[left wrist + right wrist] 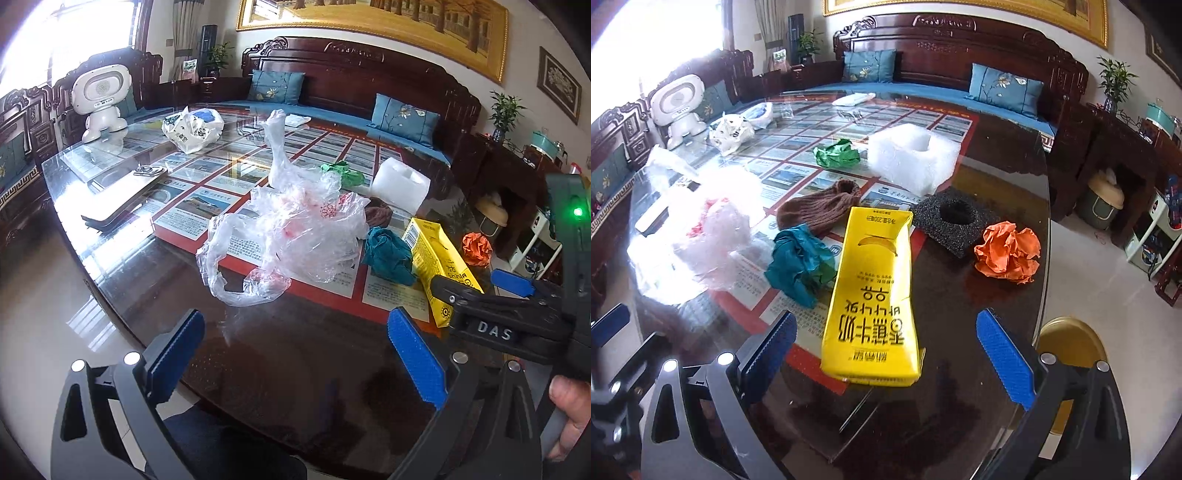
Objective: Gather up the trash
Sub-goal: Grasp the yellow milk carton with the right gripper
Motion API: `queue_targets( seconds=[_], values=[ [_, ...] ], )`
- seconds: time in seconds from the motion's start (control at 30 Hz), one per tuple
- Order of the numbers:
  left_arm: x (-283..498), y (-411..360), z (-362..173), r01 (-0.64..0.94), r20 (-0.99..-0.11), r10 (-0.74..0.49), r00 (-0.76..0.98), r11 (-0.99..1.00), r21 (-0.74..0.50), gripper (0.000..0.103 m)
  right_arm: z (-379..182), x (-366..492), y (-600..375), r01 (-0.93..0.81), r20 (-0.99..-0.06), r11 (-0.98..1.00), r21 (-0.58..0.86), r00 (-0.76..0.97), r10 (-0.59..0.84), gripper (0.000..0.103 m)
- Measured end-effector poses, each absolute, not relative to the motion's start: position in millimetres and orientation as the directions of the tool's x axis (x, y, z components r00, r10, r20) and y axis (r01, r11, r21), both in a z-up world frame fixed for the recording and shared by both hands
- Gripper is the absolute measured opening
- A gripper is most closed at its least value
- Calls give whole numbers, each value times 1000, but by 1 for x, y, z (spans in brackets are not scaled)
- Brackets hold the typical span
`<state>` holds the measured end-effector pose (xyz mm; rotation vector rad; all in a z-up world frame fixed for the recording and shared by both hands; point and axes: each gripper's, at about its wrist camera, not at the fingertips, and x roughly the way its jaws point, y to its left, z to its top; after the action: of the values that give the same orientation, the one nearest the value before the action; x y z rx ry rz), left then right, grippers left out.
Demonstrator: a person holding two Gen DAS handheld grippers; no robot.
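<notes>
Only the right wrist view shows the black foam block (951, 225) with its round hollow, the ribbed brown knit hat (822, 208) and, at lower right of the frame, a gold rim (1071, 332) beyond the bench edge. From the left wrist view the hat is mostly hidden behind the clear plastic bag (291, 236), a thin, crinkled film with red print, heaped at frame centre on the glass-topped bench (110, 236).

Both views share the smooth yellow carton (873, 295) (banana printed on its face), lying flat between the blue ribbed pads of the right gripper (886, 354), whose jaws stand spread with nothing held. Left gripper (295, 354) is likewise released, empty over dark glass at lower centre. Crumpled paper balls lie around the carton: teal (799, 264) touching its left side, orange (1008, 253) apart at right, green (838, 153) farther up beside the white foam block (912, 157).
</notes>
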<state>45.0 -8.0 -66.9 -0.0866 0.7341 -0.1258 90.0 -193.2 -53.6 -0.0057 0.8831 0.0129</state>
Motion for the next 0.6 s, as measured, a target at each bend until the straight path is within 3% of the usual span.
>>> queue_targets(
  seconds=[0.03,0.07,0.13,0.6],
  values=[
    [45,-9,-66,87,-661,-144,737,989,-118,99,-56,93,-193,-13,-779,1000,-4,627,5,89],
    [44,-10,-65,89,-659,-143,739,989,-115,99,-59,98,-192,-16,-791,1000,-18,612,-4,71],
    [43,-12,-64,95,-659,-146,738,989,-113,99,-67,105,-191,-44,-823,999,-1,567,24,53],
    [48,-61,-60,247,-688,-310,656,950,-193,99,-50,68,-228,-59,-781,998,27,622,58,51]
  ],
)
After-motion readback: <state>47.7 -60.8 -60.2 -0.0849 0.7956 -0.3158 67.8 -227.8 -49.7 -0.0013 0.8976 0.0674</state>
